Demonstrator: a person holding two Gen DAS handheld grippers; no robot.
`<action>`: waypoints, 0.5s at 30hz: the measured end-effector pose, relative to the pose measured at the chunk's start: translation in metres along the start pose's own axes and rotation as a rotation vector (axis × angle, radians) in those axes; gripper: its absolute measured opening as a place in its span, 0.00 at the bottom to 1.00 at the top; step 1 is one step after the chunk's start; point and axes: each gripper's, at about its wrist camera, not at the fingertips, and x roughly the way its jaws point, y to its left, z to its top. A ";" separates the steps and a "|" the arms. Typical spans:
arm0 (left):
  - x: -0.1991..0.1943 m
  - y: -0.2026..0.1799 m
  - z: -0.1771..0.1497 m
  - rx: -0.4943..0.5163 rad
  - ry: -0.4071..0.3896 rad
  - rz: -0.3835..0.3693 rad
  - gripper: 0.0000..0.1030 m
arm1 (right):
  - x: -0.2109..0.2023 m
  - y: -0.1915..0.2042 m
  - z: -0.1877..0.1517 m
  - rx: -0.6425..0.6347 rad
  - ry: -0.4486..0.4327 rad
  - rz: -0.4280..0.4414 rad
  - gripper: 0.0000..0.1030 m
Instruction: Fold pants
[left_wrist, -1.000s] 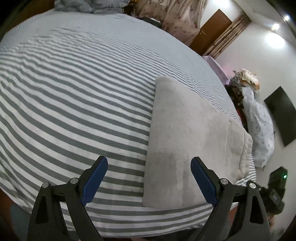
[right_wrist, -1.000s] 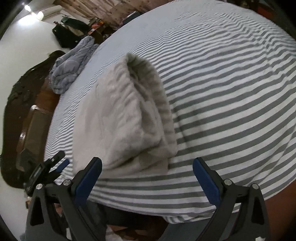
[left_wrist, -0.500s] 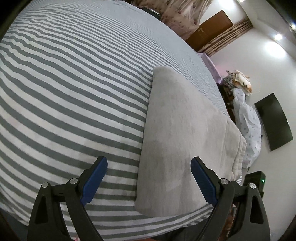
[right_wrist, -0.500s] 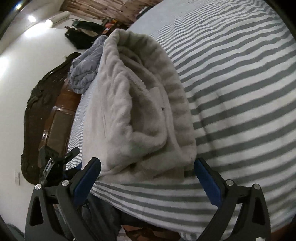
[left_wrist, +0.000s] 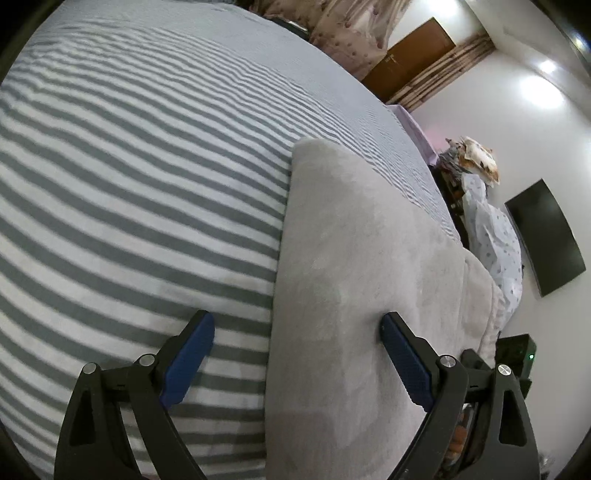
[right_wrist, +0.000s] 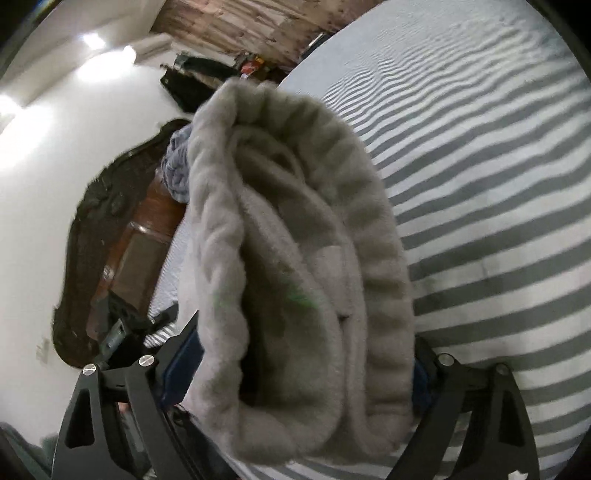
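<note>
Light grey fleece pants (left_wrist: 369, 258) lie folded into a long strip on the striped bed sheet (left_wrist: 129, 184). My left gripper (left_wrist: 295, 319) stands open low over one end. Its left finger is over the sheet and its right finger over the pants, so it straddles the strip's long edge. In the right wrist view the other end of the pants (right_wrist: 295, 221) is a thick ribbed bundle that fills the gap of my right gripper (right_wrist: 304, 354). Its jaws are closing and both pads meet the sides of the bundle.
The striped sheet (right_wrist: 498, 184) spreads wide beside the pants. A dark wooden headboard (right_wrist: 122, 240) and a crumpled blue-grey blanket (right_wrist: 177, 166) are at one end of the bed. A clothes pile (left_wrist: 495, 236), a wall screen (left_wrist: 543, 236) and a door (left_wrist: 406, 55) lie beyond the bed.
Both grippers sank toward the pants. The right one moved forward until the bundled end came between its fingers, which narrowed onto it. The left one kept its wide opening.
</note>
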 end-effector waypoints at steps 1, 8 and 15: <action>0.001 -0.001 0.000 0.010 0.000 -0.001 0.89 | 0.002 0.002 -0.001 -0.014 0.004 -0.011 0.87; 0.001 -0.002 -0.001 0.031 0.017 -0.029 0.89 | 0.001 -0.002 -0.005 0.023 0.053 0.043 0.88; 0.001 -0.004 -0.004 0.058 0.071 -0.047 0.89 | 0.001 -0.013 -0.007 0.090 0.077 0.070 0.87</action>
